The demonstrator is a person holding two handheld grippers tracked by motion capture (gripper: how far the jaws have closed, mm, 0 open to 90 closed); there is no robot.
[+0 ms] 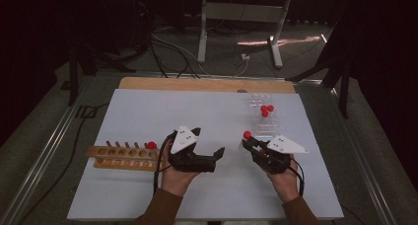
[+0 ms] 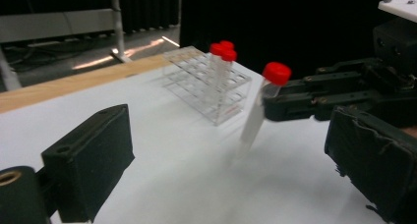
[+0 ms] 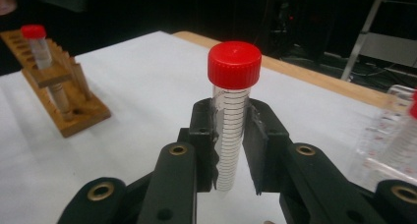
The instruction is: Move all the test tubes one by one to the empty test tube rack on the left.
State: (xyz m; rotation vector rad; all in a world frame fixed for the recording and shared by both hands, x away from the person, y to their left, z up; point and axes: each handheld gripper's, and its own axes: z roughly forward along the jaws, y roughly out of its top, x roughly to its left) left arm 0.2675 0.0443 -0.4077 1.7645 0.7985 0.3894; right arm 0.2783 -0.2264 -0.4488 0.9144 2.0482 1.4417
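Your right gripper point(image 1: 250, 145) holds a clear graduated plastic tube with a red screw cap point(image 3: 232, 111), its jaws clamped on the tube's marked barrel just below the cap. In the right gripper view the tube stands upright between the two black pads, its rounded tip hanging free above the white worktop point(image 1: 148, 116). In the high view the red cap sits at about 4 o'clock from the worktop's middle.

At 12 o'clock from that cap, close by, stands a clear acrylic tube rack point(image 1: 262, 117) with three more red-capped tubes point(image 1: 266, 110) grouped in it.

Your left gripper point(image 1: 217, 153) is at about 9 o'clock from the held tube, near it, its jaws standing wide with nothing between them. In the left gripper view the two pads sit far apart at the frame's lower corners, looking across at the held tube point(image 2: 260, 106).

Farther out at 9 o'clock, near the worktop's left edge, lies a long wooden tube rack with a row of round holes point(image 1: 123, 157). One red-capped tube point(image 1: 151, 145) stands at its right end.

A bare wooden strip point(image 1: 207, 84) runs along the worktop's far edge at 12 o'clock.
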